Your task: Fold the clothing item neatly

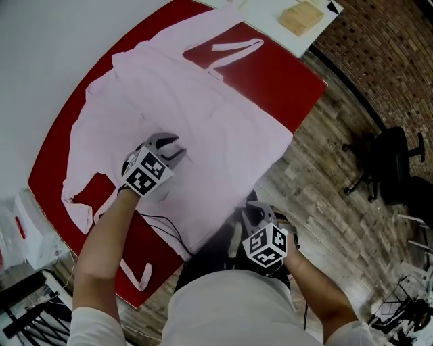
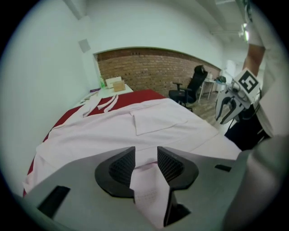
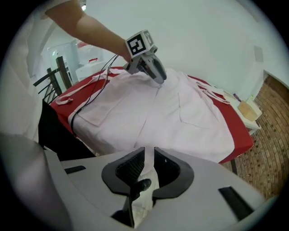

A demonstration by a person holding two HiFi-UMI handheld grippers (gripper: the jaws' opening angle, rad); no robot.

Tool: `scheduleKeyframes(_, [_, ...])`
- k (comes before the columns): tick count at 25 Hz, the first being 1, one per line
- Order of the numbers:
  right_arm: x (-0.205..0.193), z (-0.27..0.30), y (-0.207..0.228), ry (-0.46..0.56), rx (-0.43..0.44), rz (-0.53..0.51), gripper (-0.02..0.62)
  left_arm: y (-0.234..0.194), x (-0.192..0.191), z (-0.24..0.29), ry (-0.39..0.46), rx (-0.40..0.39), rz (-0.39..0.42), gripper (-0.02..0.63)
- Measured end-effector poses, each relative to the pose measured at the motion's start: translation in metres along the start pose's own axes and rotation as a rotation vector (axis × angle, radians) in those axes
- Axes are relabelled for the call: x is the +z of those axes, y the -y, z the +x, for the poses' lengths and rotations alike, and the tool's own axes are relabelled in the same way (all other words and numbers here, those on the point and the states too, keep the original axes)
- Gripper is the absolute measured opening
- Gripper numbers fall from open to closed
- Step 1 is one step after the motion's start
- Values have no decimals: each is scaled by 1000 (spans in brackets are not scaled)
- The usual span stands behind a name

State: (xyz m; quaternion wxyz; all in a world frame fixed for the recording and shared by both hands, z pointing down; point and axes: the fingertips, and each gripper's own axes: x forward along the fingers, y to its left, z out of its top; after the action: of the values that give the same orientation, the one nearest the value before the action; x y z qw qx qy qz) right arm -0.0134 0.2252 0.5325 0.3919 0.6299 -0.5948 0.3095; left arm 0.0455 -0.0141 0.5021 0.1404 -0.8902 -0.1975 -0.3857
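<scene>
The person's white shirt (image 1: 230,311) fills the bottom of the head view, nearest the lens; both bare forearms reach out from it over a red table (image 1: 284,74).

At the far left, a pale pink garment (image 1: 203,115) lies spread open across most of the table, with one edge draped over the near side; a loose pink strip (image 1: 139,274) lies on the red surface at the near left corner, and a thin black cable (image 1: 162,226) runs across the cloth beside the left forearm.

The left gripper (image 1: 179,147) points down onto the middle of the garment; its own view shows the jaws clenched on a raised fold of the pink cloth, which fills the gap between the ribbed pads and trails back toward the camera; a patch pocket (image 2: 158,119) lies flat on the garment just beyond them.

Further right, the right gripper (image 1: 252,211) hangs at the near edge of the table, lower in the frame than the left one and well apart from it; its own view shows the jaws nearly together and pinching a thin bunch of the same cloth, which hangs down beneath the pads.

A second pink tie (image 1: 233,51) lies looped on the bare red at the far end; beyond it stands a white table (image 1: 270,20) carrying a tan box (image 1: 302,16).

At the right, a wooden floor (image 1: 325,182) runs to a brick wall (image 1: 385,47); a black office chair (image 1: 392,165) stands on it.
</scene>
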Motion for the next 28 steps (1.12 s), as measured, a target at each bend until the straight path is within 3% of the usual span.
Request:
scheduleKeyframes(2, [7, -7, 17, 27, -27, 1, 60, 1, 5, -9, 43, 10, -71, 138])
scheduleKeyframes(9, [31, -24, 84, 80, -115, -9, 61, 4, 11, -41, 166, 70, -278, 138])
scheduleKeyframes(15, [57, -19, 137, 98, -128, -87, 61, 6, 4, -65, 221, 164, -434, 138])
scheduleKeyframes(20, [91, 2, 164, 137, -67, -186, 61, -8, -17, -76, 186, 252, -511, 138])
scheduleKeyframes(28, [161, 60, 152, 223, 150, -301, 61, -69, -84, -110, 81, 469, -682, 138])
